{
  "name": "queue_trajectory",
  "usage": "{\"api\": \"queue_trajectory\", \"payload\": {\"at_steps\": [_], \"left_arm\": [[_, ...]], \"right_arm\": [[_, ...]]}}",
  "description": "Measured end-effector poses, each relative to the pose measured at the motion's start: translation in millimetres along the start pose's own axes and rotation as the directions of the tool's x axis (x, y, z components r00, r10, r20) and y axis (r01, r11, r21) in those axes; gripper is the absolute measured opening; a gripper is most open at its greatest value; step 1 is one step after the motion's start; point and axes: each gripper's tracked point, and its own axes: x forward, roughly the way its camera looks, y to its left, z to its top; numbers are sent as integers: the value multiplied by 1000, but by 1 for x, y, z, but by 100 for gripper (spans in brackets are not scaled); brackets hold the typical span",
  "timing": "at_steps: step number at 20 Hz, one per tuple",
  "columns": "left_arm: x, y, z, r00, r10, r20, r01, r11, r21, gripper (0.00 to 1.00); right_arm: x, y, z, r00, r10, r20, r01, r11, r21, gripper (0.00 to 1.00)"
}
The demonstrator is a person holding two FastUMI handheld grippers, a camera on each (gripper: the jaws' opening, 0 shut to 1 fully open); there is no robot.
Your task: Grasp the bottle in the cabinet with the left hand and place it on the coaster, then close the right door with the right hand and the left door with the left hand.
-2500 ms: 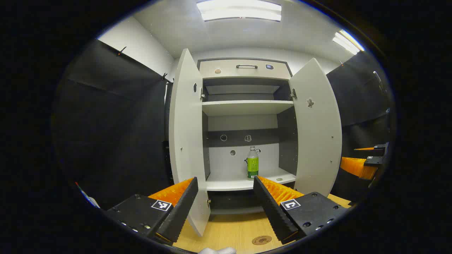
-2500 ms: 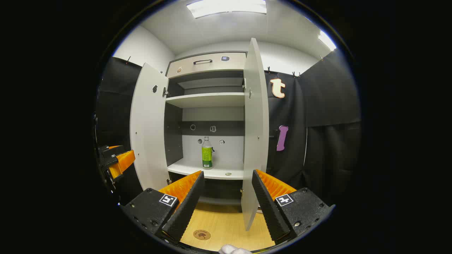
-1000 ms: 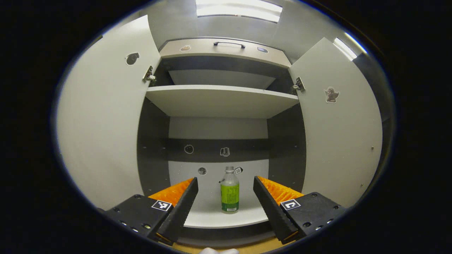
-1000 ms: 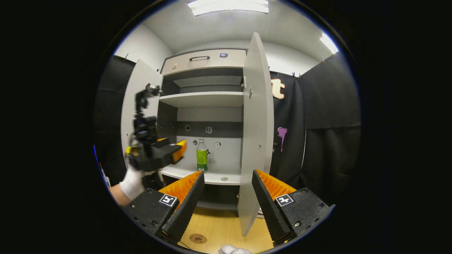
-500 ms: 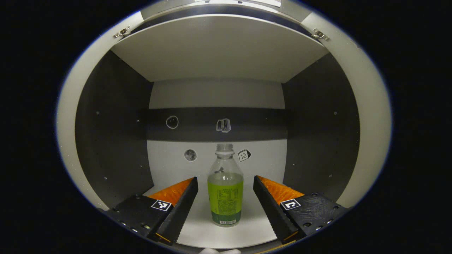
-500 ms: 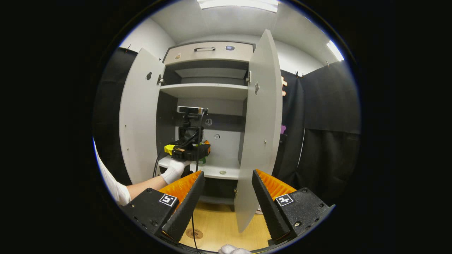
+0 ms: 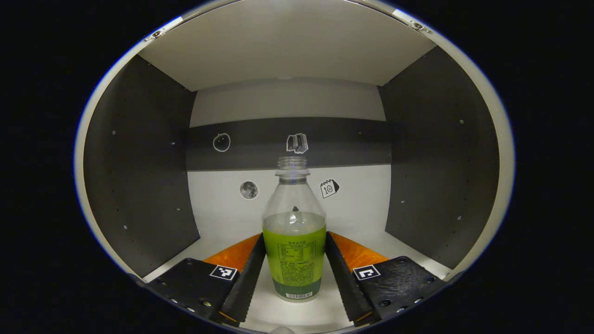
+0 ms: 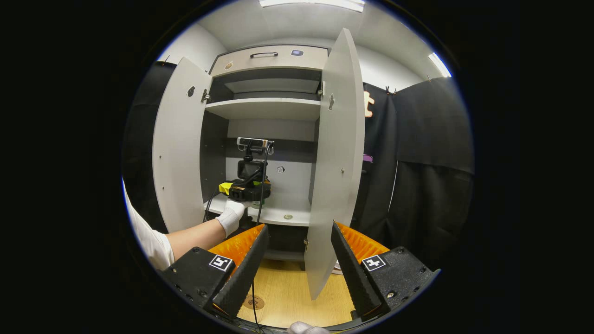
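A clear bottle [image 7: 294, 241] with a green label stands upright on the cabinet's lower shelf [image 7: 218, 218], its cap off. My left gripper [image 7: 294, 234] is deep inside the cabinet, with one finger touching each side of the bottle's labelled body. In the right gripper view the left gripper [image 8: 246, 190] sits over the shelf, held by a white-gloved hand [image 8: 230, 215], and covers the bottle. My right gripper [image 8: 299, 225] hangs open in front of the cabinet, nothing between its fingers. The round coaster [image 8: 254, 302] lies on the wooden top below.
Both cabinet doors stand open: the left door [image 8: 178, 153] and the right door [image 8: 336, 162], whose edge points at my right gripper. A small round object [image 8: 288, 216] lies on the lower shelf. A cable [image 8: 254, 260] hangs from the left gripper.
My left gripper moved forward into the cabinet until the bottle stood between its fingers, then the fingers narrowed onto the bottle. The right gripper stayed open and shifted slightly.
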Motion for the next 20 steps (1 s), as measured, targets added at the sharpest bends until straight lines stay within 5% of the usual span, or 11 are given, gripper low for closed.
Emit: {"api": "queue_trajectory", "payload": {"at_steps": [10, 20], "left_arm": [[-134, 13, 51, 972, -104, 212, 109, 994, -15, 74], [-257, -21, -70, 967, -237, 95, 239, 971, -4, 74]], "right_arm": [[-4, -11, -25, 1000, -18, -18, 18, 1000, 12, 83], [-24, -13, -58, 996, -34, -82, 35, 999, 14, 83]]}}
